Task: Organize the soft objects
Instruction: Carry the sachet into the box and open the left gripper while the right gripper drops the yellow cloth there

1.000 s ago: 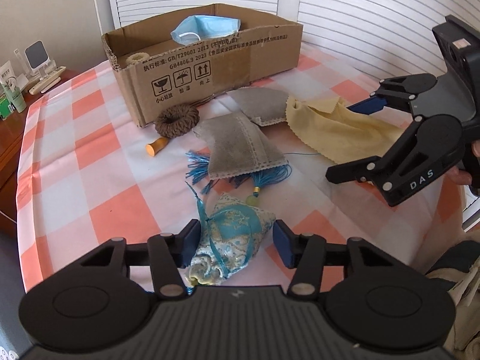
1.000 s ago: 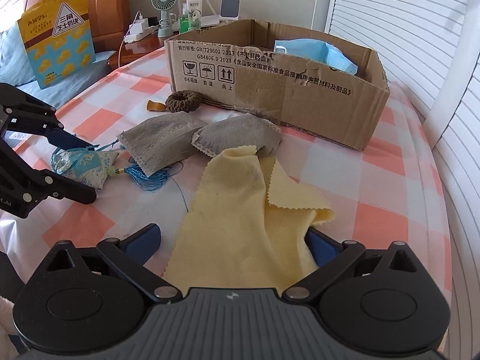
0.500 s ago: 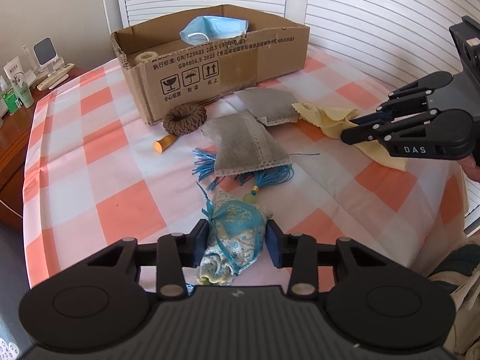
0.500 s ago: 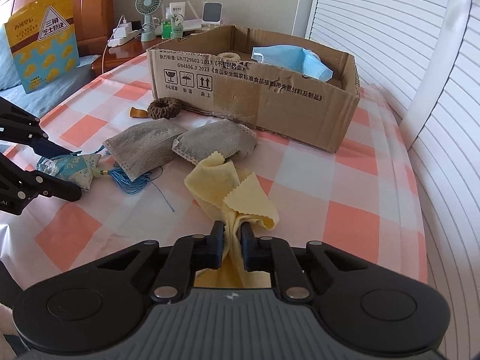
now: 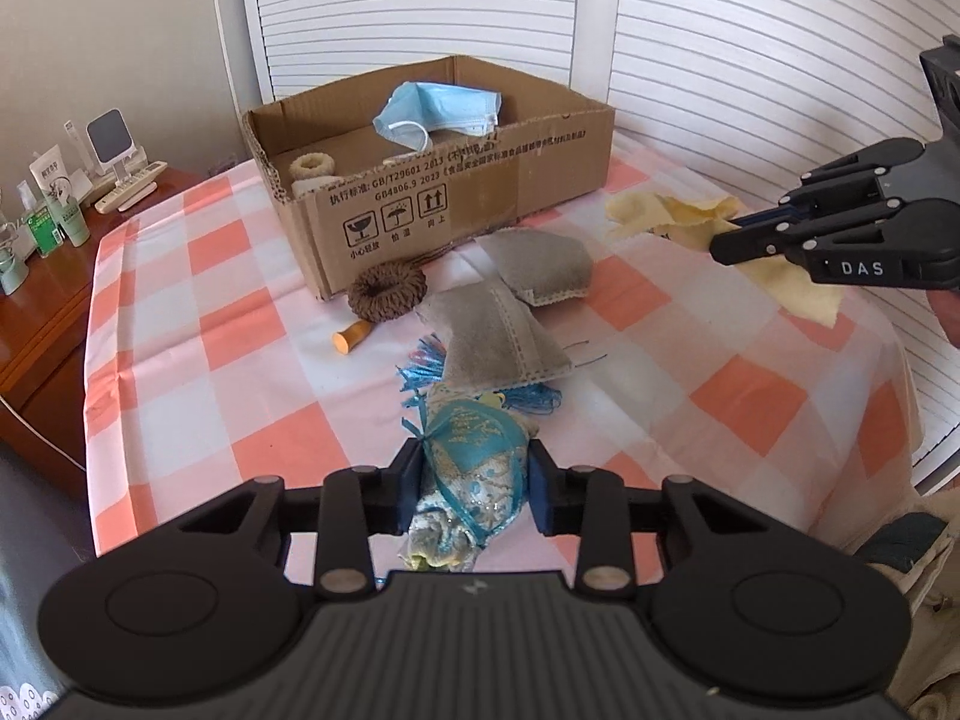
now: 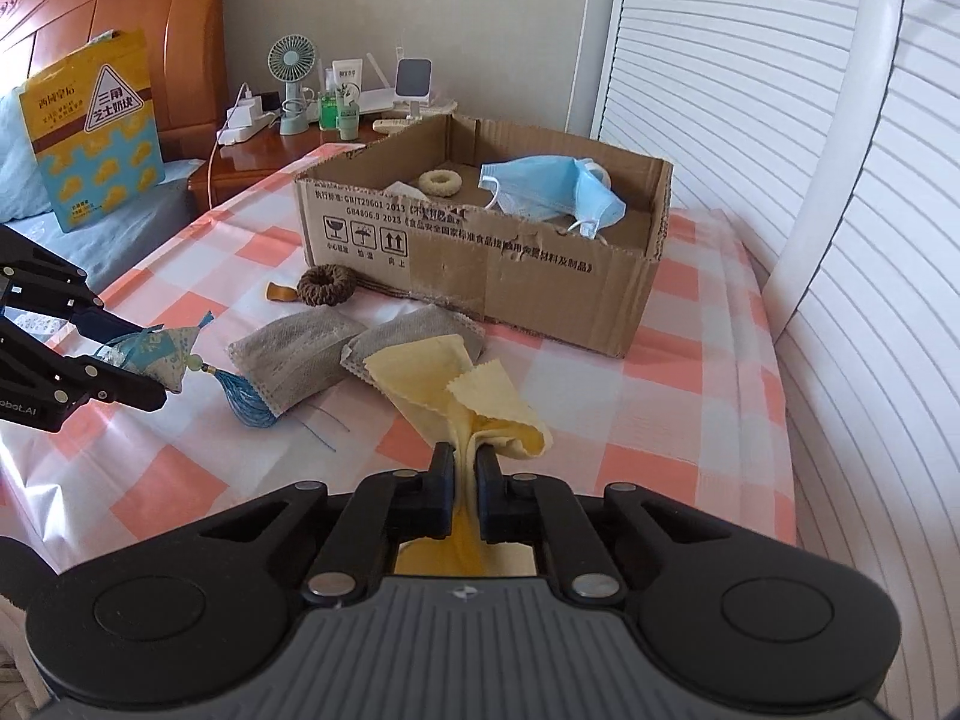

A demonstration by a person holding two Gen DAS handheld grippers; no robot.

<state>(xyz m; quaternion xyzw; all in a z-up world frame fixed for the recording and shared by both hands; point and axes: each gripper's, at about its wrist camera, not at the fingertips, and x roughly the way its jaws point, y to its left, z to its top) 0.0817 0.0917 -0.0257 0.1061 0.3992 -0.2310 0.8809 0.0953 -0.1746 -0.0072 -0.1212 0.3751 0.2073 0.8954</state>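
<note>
Right wrist view: the cloth (image 6: pixel 465 387), flat a second ago, is now pinched in the right gripper (image 6: pixel 462 489) and lifted, while the sachet (image 5: pixel 474 450) is clamped in the left gripper (image 5: pixel 474 483), both ready for the box (image 6: pixel 480 258).

I'm gripping the sachet (image 5: pixel 474 456) in my left gripper (image 5: pixel 474 483); right gripper (image 5: pixel 729 237) is pinching the yellow cloth (image 5: pixel 678 213).

Both wrist views look forward and down, close over the checked desk (image 5: pixel 180 324); both share the cardboard box (image 5: pixel 456 204) and each other's gripper.
</note>
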